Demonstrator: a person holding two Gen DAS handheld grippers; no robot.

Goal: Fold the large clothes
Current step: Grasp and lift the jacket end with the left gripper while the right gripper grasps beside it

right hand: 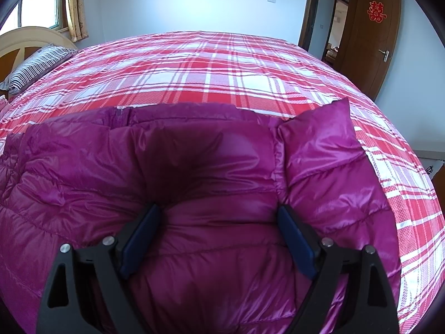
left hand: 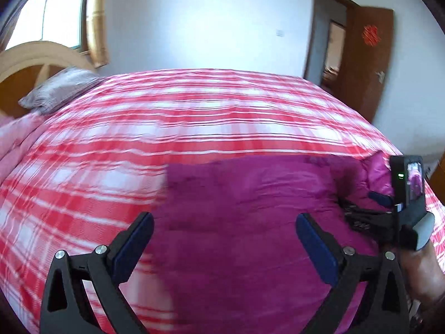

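A magenta quilted puffer jacket (right hand: 194, 153) lies spread on the red and white plaid bed cover (right hand: 208, 69). One puffy part (right hand: 328, 144) stands up at its right side. My right gripper (right hand: 218, 209) points down onto the jacket with its jaws wide apart. Its fingertips (right hand: 286, 217) rest against the padding, which bulges between them without being pinched. In the blurred left wrist view my left gripper (left hand: 224, 218) hangs open above the jacket (left hand: 250, 194), holding nothing. The right gripper (left hand: 361, 208) and the hand holding it show at that view's right edge.
A striped pillow (right hand: 36, 64) and a wooden headboard (right hand: 25, 39) are at the far left. A window with a curtain (right hand: 75, 8) stands behind them. A brown door (right hand: 372, 27) stands open at the back right. The plaid cover (left hand: 194, 111) stretches beyond the jacket.
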